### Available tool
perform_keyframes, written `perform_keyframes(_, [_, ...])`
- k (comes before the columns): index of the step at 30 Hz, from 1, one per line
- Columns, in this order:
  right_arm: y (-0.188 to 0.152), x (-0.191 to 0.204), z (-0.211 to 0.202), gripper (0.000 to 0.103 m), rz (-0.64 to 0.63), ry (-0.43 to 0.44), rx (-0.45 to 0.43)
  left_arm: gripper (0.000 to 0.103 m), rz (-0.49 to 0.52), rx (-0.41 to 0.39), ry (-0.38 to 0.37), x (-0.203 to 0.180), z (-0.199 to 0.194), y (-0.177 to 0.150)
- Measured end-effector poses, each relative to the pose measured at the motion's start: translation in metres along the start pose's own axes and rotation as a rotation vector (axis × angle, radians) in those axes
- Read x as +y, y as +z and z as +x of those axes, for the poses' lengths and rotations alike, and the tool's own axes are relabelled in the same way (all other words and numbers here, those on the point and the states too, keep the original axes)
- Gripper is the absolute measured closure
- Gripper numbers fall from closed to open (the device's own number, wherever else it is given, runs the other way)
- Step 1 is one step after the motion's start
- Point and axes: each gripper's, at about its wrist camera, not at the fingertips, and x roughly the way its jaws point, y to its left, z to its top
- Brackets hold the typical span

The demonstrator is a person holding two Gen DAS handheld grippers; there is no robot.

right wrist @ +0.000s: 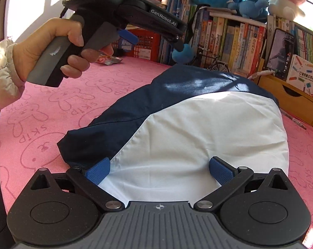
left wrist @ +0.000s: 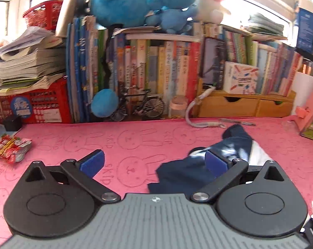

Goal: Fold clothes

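A navy and white garment (right wrist: 198,124) lies in a rounded bundle on the pink rabbit-print mat (right wrist: 52,108). My right gripper (right wrist: 159,171) is open, low over the garment's white near edge, with one blue pad (right wrist: 98,171) by the navy seam. In the left wrist view the garment (left wrist: 187,174) is at the right, and my open left gripper (left wrist: 154,161) has its right pad (left wrist: 216,162) over the navy cloth. Its left pad is over bare mat (left wrist: 73,143). The right wrist view shows a hand (right wrist: 52,41) holding the left gripper (right wrist: 154,39) above the mat, left of the garment.
Books (left wrist: 156,70) line the back, with blue and white plush toys (left wrist: 135,2) on top. Red crates (left wrist: 33,108) with paper stacks stand at the left. A snack packet (left wrist: 11,148), model bicycle (left wrist: 139,105), wooden drawers (left wrist: 245,105), a pen (left wrist: 237,122) and a pink box (left wrist: 312,116) border the mat.
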Motion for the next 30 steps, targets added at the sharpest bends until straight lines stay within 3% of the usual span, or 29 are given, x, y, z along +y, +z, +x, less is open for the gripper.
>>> perform_keyframes(2, [0.0,0.0,0.0,0.0,-0.001,-0.001,0.0,0.0,0.095,0.018,-0.162,-0.037,0.0,0.0])
perform_keyframes(4, [-0.002,0.001,-0.001,0.0,0.0,-0.001,-0.001,0.0,0.197,0.063,-0.218,-0.073,0.015,-0.008])
perform_keyframes(7, [-0.003,0.002,-0.002,0.0,0.002,-0.001,-0.001,0.0,0.284,0.155,-0.142,-0.098,0.055,-0.026])
perform_keyframes(11, [-0.003,-0.001,-0.002,0.0,0.019,0.009,0.004,0.0,0.241,0.195,-0.063,-0.085,0.089,-0.033])
perform_keyframes(18, [-0.004,-0.006,-0.003,0.0,0.05,0.027,0.013,0.0,0.293,0.146,0.02,-0.086,0.117,-0.03])
perform_keyframes(23, [-0.002,-0.011,0.002,0.0,0.059,0.033,0.016,0.0,0.227,0.165,-0.003,-0.075,0.133,-0.023])
perform_keyframes(26, [-0.003,-0.011,0.002,0.0,0.06,0.035,0.019,0.0,0.243,0.105,0.115,-0.074,0.127,-0.02])
perform_keyframes(30, [-0.003,-0.013,0.003,0.0,0.067,0.041,0.02,0.0,0.154,0.087,0.37,-0.04,0.114,-0.003])
